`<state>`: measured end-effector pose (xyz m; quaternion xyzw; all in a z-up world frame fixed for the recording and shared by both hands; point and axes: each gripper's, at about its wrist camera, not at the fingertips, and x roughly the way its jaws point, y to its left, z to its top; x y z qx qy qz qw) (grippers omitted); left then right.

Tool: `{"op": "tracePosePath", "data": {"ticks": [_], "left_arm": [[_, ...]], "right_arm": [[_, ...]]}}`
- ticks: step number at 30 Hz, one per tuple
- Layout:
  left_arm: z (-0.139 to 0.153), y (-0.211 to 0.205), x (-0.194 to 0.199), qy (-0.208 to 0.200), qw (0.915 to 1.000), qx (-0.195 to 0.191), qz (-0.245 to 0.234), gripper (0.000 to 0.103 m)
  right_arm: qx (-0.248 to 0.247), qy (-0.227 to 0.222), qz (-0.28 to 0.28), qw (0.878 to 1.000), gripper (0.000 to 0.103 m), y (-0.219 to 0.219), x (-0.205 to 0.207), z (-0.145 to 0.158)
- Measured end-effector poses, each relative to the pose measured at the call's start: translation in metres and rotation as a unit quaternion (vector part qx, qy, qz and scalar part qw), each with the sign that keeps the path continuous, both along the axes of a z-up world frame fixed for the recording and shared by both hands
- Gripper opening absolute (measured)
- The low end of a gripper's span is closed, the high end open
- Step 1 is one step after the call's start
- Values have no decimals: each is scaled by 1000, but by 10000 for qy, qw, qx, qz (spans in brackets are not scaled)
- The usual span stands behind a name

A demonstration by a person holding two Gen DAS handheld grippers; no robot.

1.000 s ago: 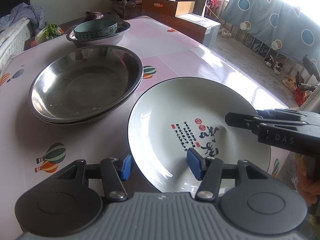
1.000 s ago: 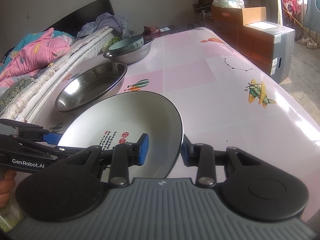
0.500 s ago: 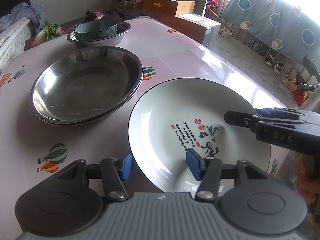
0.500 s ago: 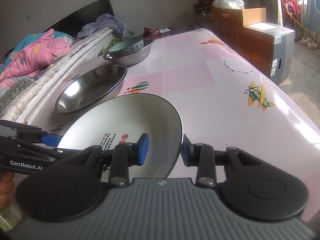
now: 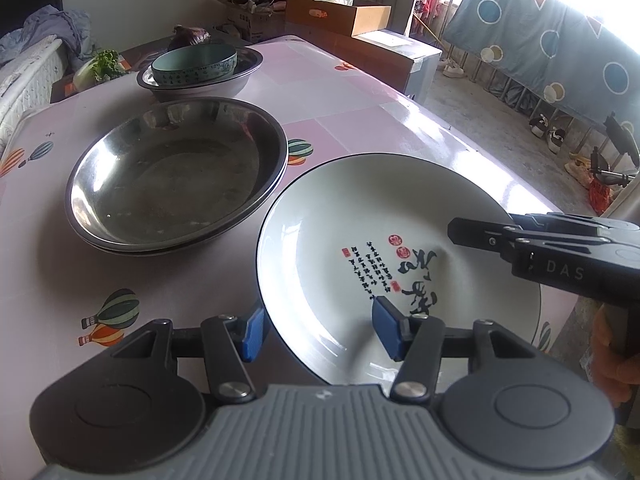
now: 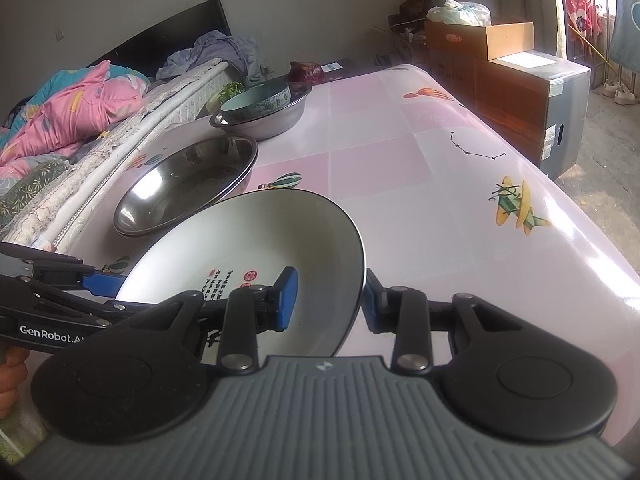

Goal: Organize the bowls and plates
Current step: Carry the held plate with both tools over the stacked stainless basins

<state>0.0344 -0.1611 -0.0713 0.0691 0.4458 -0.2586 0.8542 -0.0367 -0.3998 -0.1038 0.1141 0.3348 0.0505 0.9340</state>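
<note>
A white plate (image 5: 360, 240) with a thin dark rim and black and red writing in its middle sits between two hand-held tools over a pink worktop (image 5: 380, 92) printed with balloons.

The left tool (image 5: 318, 330) straddles the plate's near-left rim: one blue finger sits outside the rim, the other over the plate's inside. The jaws stand about half open, with a visible gap on the outer side, so the pads are not clearly pressing on the rim.

The right tool (image 6: 328, 300) straddles the opposite edge of the plate, one blue pad inside the bowl of the plate and the other outside, just behind the rim. Its jaws are narrowed around the rim, but whether the pads actually press on it cannot be told. In the right view the plate looks tilted, its right-tool edge raised off the worktop.

Just ahead of the left tool, beyond the plate, are shallow steel dishes (image 5: 176, 172), nested together. Farther ahead stands a steel basin (image 5: 240, 80) holding a pale green bowl (image 5: 194, 64). A bed with pink bedding (image 6: 72, 108) lies to the left of the right tool, beyond the worktop.
</note>
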Motion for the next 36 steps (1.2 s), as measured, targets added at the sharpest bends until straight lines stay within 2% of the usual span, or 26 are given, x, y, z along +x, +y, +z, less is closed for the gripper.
{"op": "tracePosePath", "data": {"ticks": [19,36], "left_arm": [[9,6,-4,-111,9999,-100,70,56],[29,25,-4,-296,9987,-301,294,56]], "right_arm": [[-53,-99,35,9999,34,4,-2,11],[4,-211,101,9997,34,13,9,27]]}}
